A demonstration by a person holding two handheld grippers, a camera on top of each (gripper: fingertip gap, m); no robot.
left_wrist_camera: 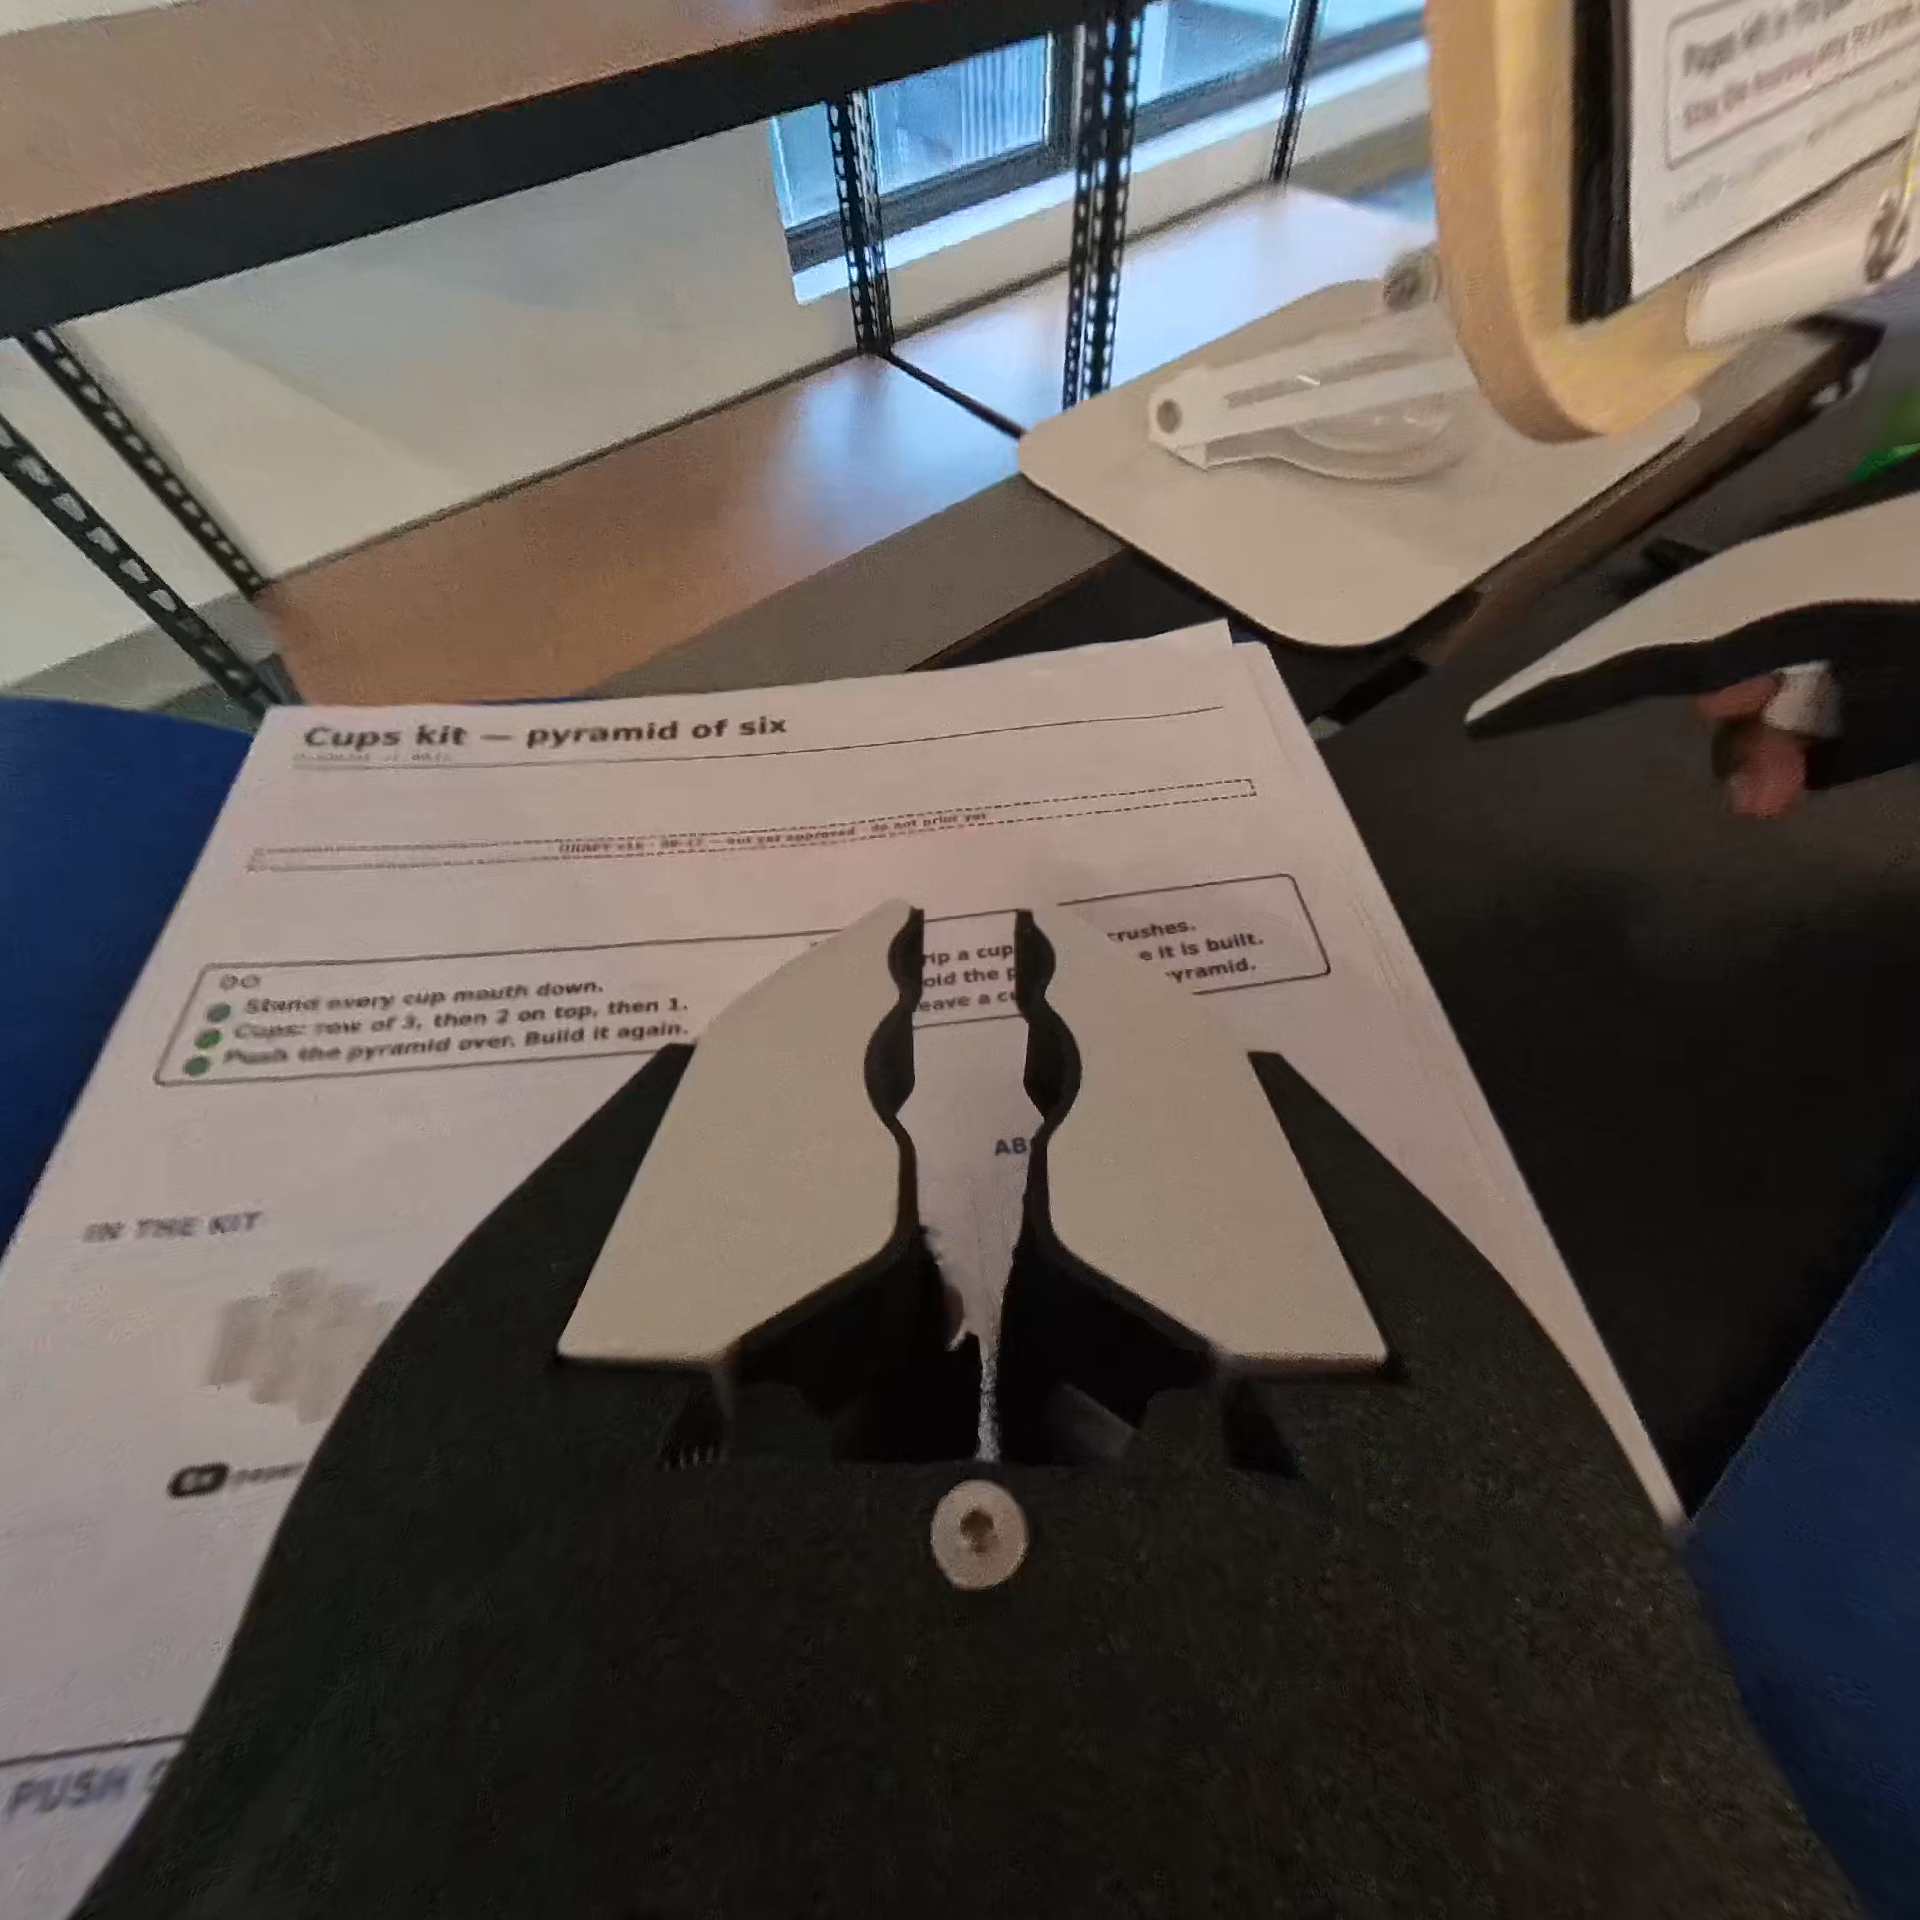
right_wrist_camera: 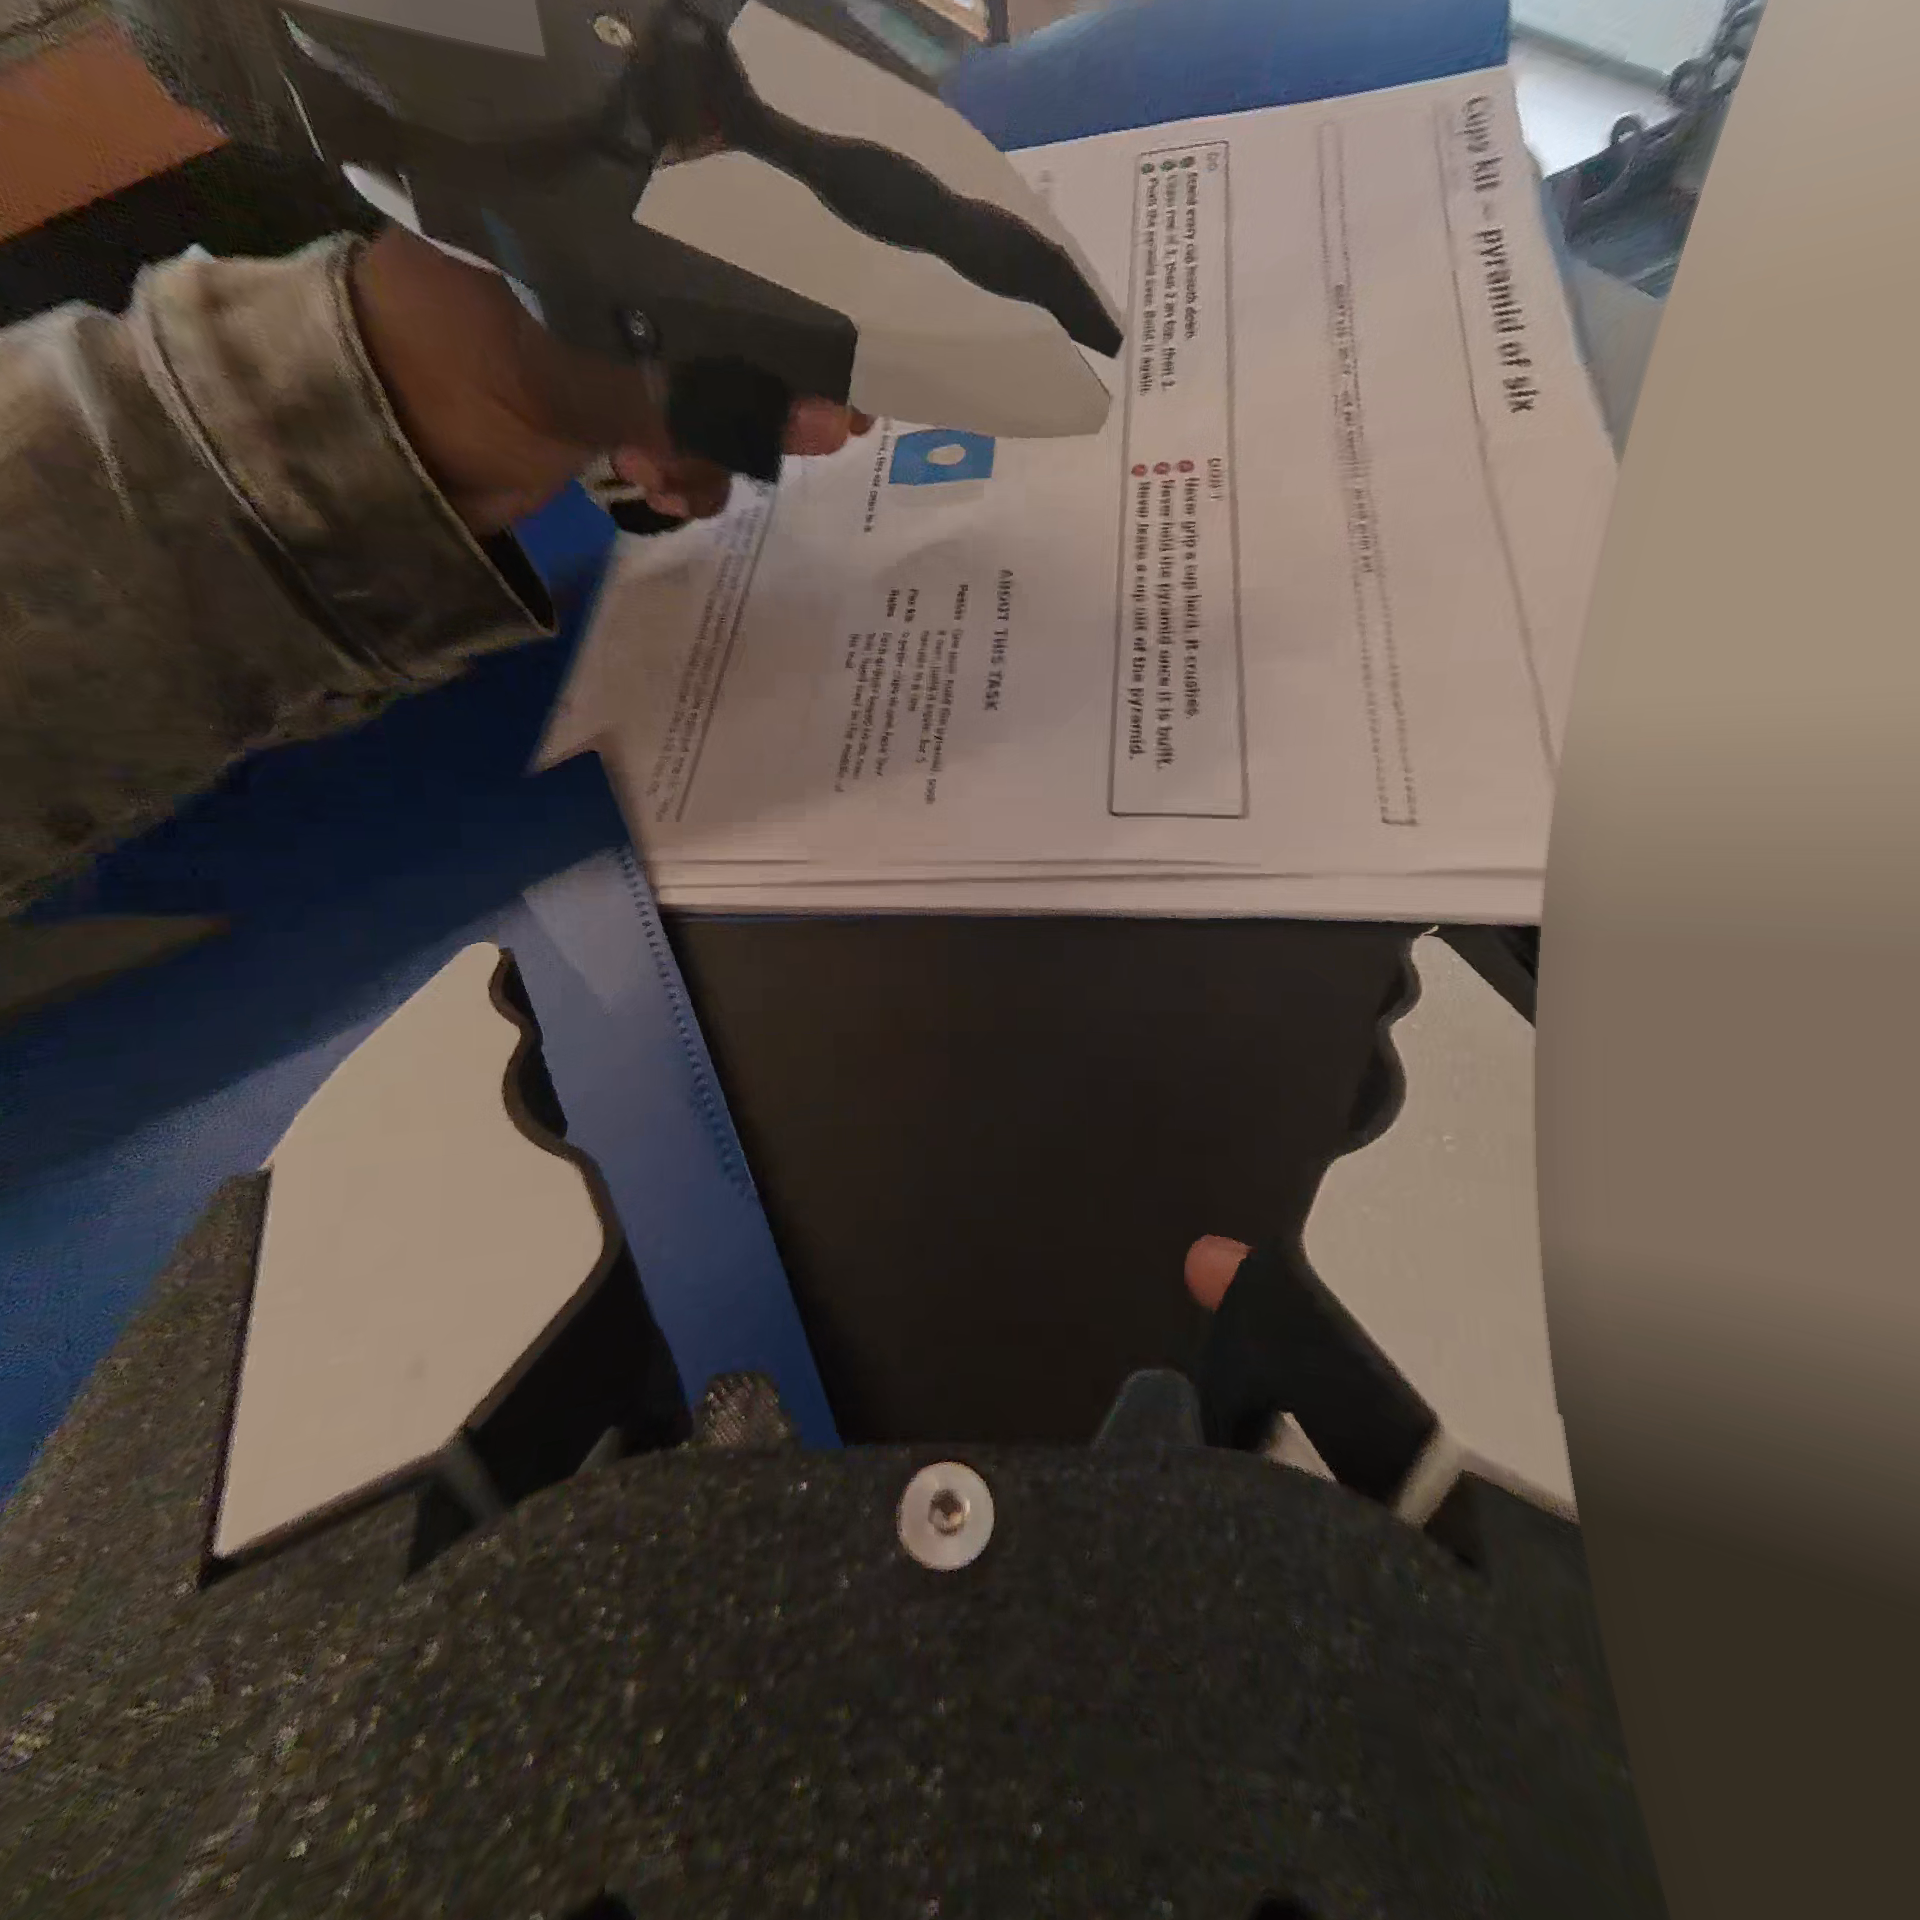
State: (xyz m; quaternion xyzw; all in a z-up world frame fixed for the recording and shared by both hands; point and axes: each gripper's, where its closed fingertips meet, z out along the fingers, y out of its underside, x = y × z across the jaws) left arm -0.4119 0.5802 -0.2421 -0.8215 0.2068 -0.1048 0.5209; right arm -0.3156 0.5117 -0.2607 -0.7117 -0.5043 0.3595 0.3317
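Observation:
A stack of white printed sheets [left_wrist_camera: 582,894] lies on a dark surface. My left gripper [left_wrist_camera: 966,920] is over the middle of the stack, its jaws nearly together. A raised fold of the top sheet [left_wrist_camera: 971,1288] is pinched between them. In the right wrist view the stack [right_wrist_camera: 1330,623] lies ahead, with the left gripper [right_wrist_camera: 1096,379] held by a sleeved hand above its far-left part. The sheet's near-left corner [right_wrist_camera: 582,717] is lifted. My right gripper [right_wrist_camera: 935,997] is wide open and empty over the dark surface [right_wrist_camera: 1039,1143], just short of the stack's near edge.
A blue folder or pad [right_wrist_camera: 644,1122] lies under the stack's left side. A white base plate [left_wrist_camera: 1299,540] carries a wooden ring stand [left_wrist_camera: 1496,229] with a paper notice at back right. Metal shelving [left_wrist_camera: 1091,208] stands behind. A large blurred grey shape [right_wrist_camera: 1766,935] fills the right edge. Left tips to right tips: about 12 cm.

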